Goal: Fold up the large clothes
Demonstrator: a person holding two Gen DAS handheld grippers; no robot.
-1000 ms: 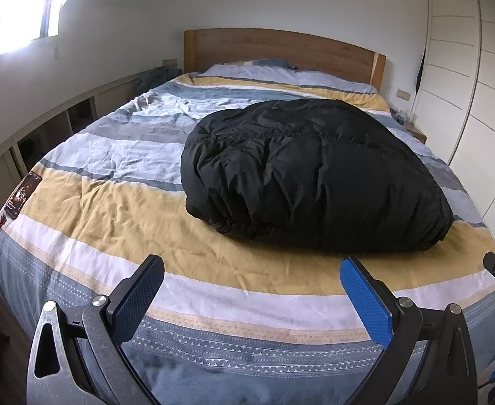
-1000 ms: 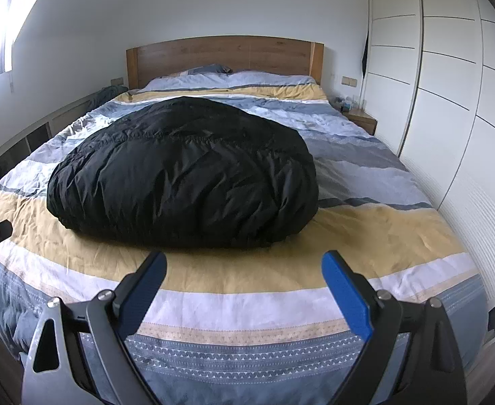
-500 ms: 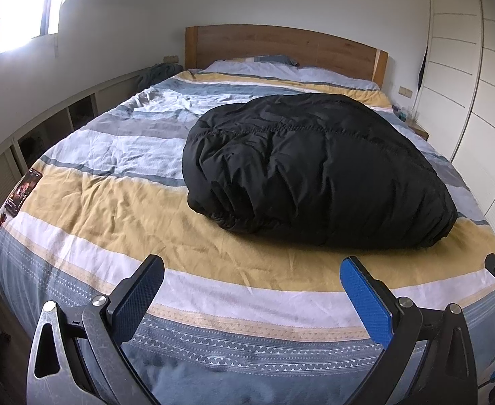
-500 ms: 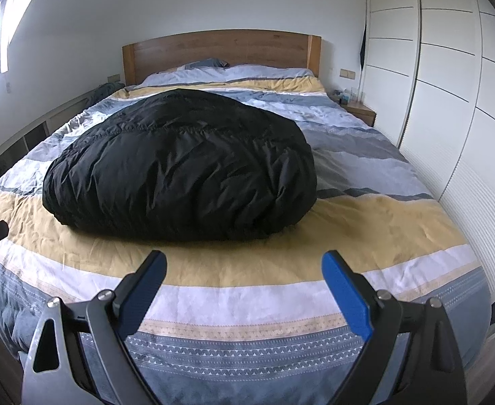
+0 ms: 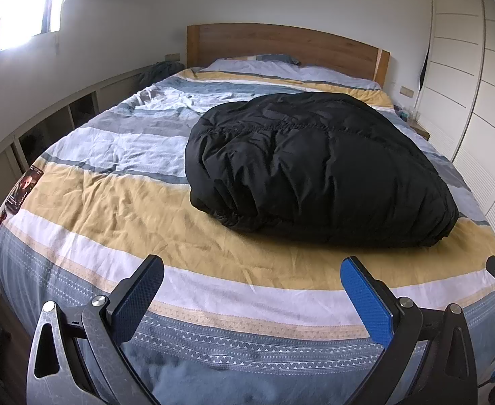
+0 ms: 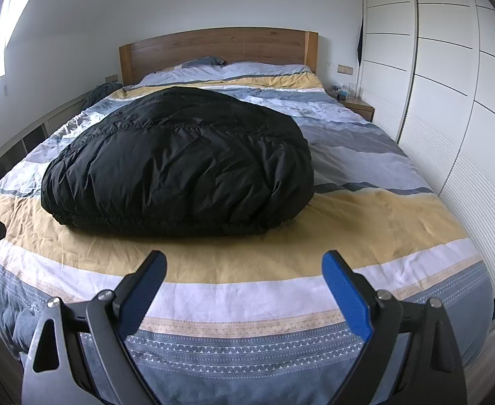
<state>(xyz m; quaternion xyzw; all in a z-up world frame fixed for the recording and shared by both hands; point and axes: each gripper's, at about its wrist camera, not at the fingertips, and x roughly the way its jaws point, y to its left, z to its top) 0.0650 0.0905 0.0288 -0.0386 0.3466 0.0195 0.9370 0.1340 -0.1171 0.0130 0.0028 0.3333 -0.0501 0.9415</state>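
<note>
I hold both tools over the foot of the bed (image 5: pixel 119 209), well short of the garment. The left hand-held gripper (image 5: pixel 252 281) has its fingers spread wide with nothing between them, and the right hand-held gripper (image 6: pixel 244 275) is spread the same way, also empty. The black puffer jacket (image 6: pixel 180 165) lies mid-bed across the yellow stripe, bundled into a thick rounded mound. It looks already folded over on itself, though I cannot tell how many layers from here. I judge the wide spread suits reaching for its bulky near edge at both ends. A phone (image 5: pixel 24 185) rests at the bed's left edge.
</note>
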